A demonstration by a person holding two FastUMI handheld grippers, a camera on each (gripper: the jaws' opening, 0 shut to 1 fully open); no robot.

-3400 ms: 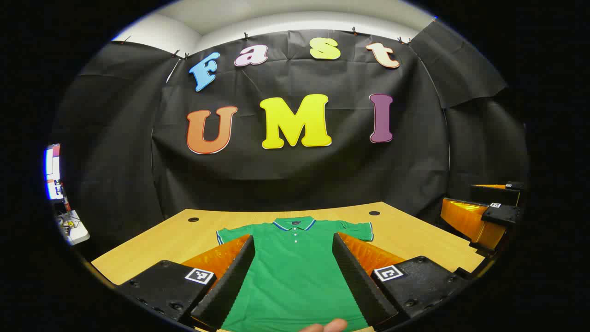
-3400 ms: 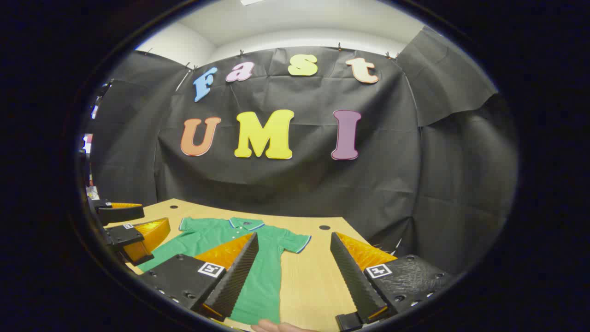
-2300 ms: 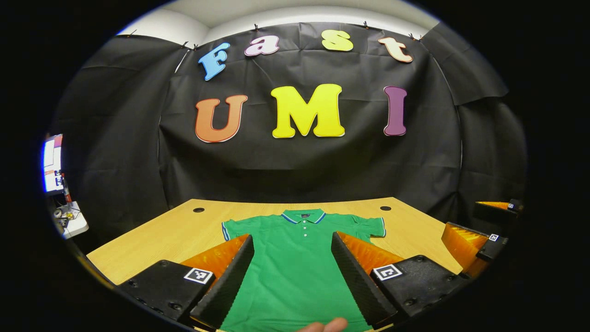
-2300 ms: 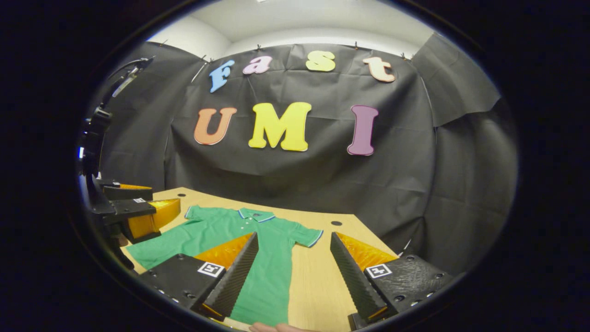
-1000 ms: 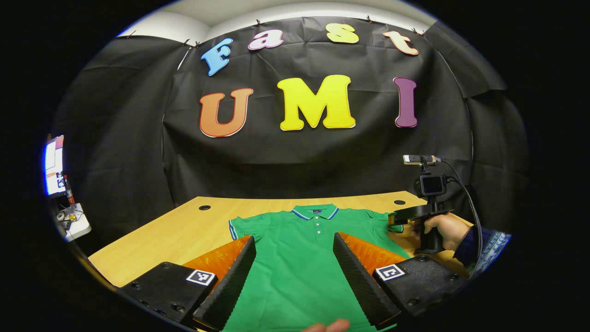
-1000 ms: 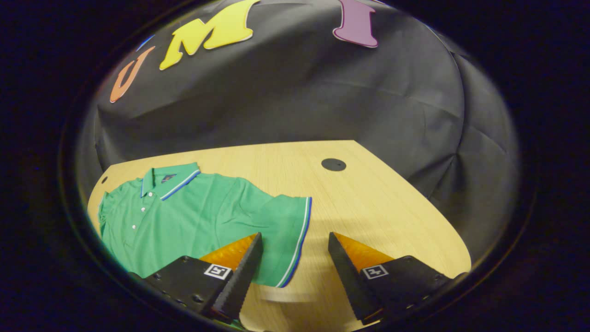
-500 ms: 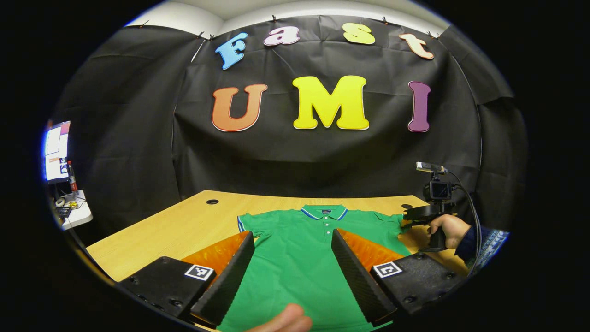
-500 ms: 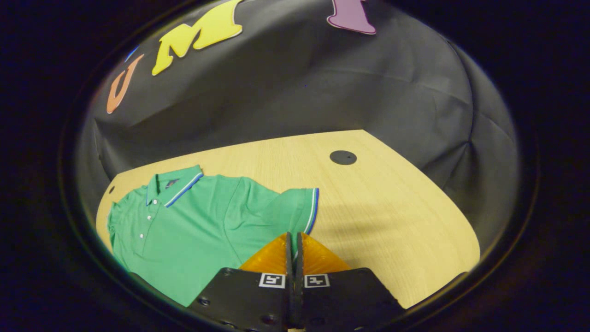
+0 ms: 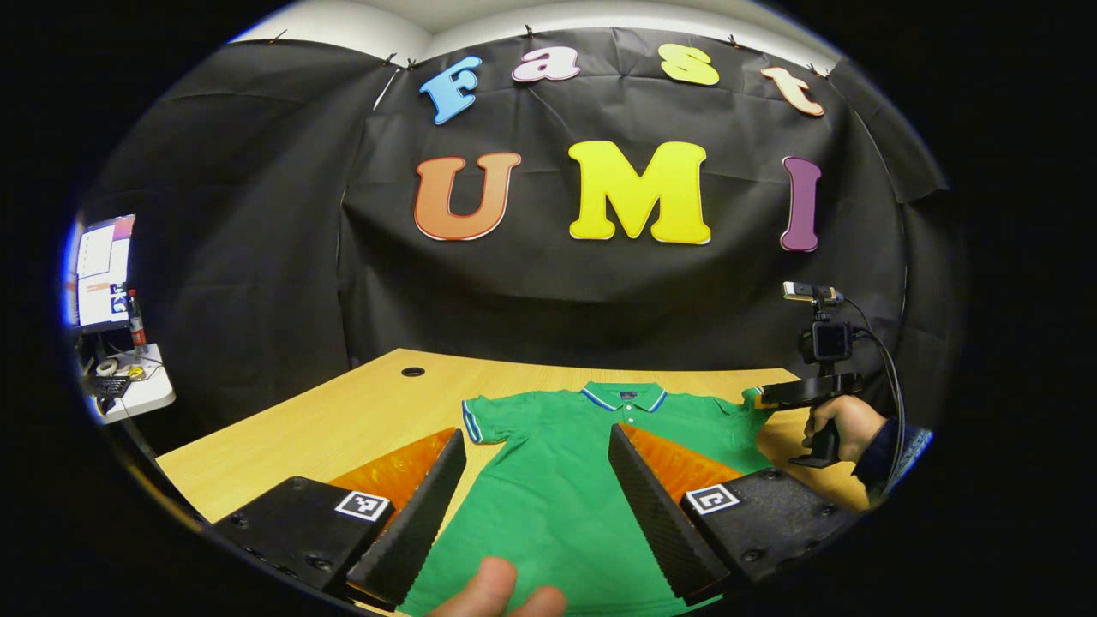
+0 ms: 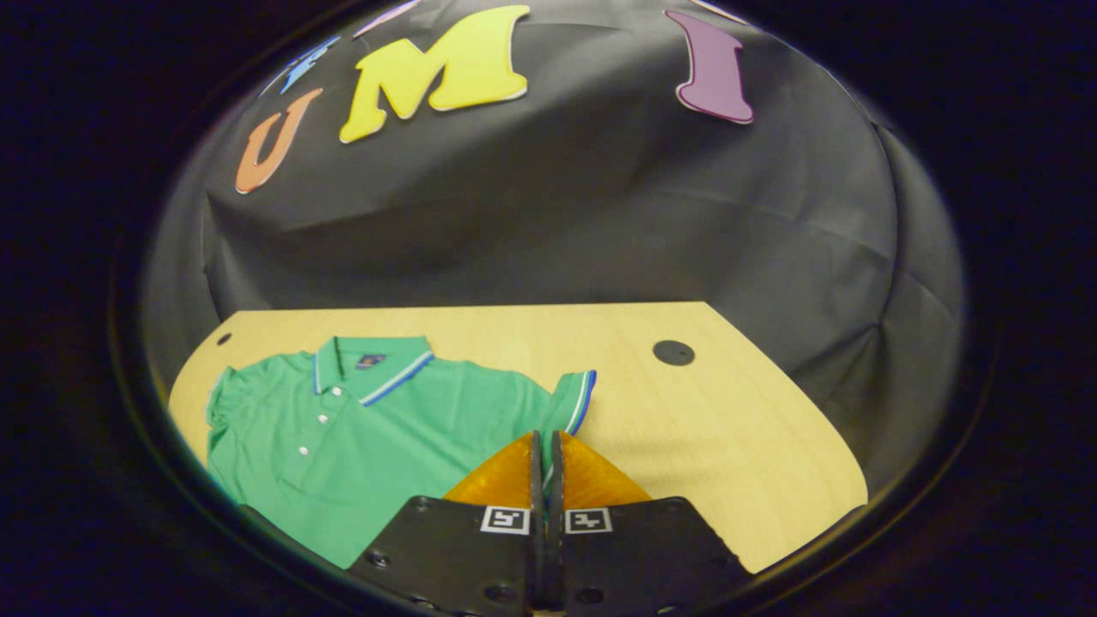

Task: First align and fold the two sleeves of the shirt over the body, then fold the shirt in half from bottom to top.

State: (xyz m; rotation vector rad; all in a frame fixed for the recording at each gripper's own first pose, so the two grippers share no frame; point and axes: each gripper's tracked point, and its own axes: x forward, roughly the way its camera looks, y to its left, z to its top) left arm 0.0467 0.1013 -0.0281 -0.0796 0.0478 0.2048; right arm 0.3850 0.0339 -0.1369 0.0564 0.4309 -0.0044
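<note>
Right gripper [image 10: 545, 446] clamped on shirt [image 10: 377, 437] sleeve [image 10: 572, 403]; left gripper [image 9: 536, 446] wide apart, holding nothing.

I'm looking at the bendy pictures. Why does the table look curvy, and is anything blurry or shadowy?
Left gripper view: the fisheye lens bows the table, and a blurry fingertip sits at the bottom. Right gripper view: the table curves more, the green shirt looks sharp, and the right gripper, shut on the sleeve, casts a soft shadow beside it.
</note>
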